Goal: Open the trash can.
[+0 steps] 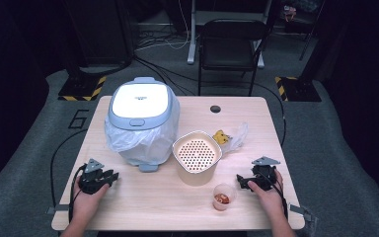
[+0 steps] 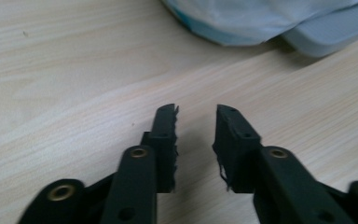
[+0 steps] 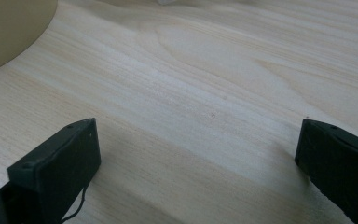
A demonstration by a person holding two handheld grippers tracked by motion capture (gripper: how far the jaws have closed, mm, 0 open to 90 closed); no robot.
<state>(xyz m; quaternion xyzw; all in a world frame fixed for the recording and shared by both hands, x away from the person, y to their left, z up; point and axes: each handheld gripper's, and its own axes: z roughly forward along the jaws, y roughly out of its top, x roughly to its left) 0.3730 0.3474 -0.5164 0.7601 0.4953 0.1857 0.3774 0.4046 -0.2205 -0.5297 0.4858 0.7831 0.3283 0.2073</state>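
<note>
Resting on the wooden table [image 1: 143, 195], our left gripper [image 1: 109, 176] sits at the near left with its jaws narrowly apart and only bare wood between them. Just beyond it stands the rice cooker [image 1: 140, 116], lid down, with a clear plastic bag [image 1: 128, 140] draped round its body. Next comes the beige pot [image 1: 196, 158] with its perforated insert, a small cup [image 1: 224, 196] of red bits near its front. Our right gripper [image 1: 241, 181] lies beside that cup, jaws spread wide over bare wood.

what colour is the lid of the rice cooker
White, with a pale blue-grey rim, on the rice cooker lid; the high view shows it best.
</note>
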